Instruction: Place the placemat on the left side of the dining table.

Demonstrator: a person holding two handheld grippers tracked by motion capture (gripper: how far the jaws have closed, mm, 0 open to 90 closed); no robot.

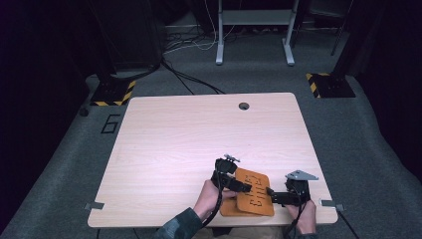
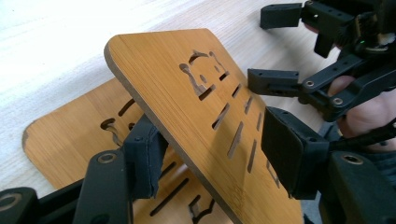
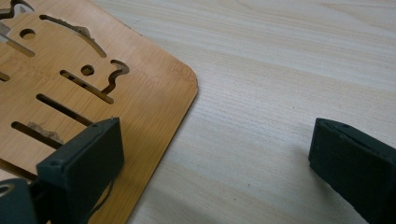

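Your left gripper (image 2: 210, 154) has its jaws either side of the upper bamboo board (image 2: 196, 116), which is tilted up on edge; whether the pads actually press on it you cannot tell. Beneath it a second bamboo board (image 2: 70, 140) lies flat on the table (image 1: 174, 144), near the front edge. Your right gripper (image 3: 215, 163) stands with jaws wide apart, one over the flat board's corner
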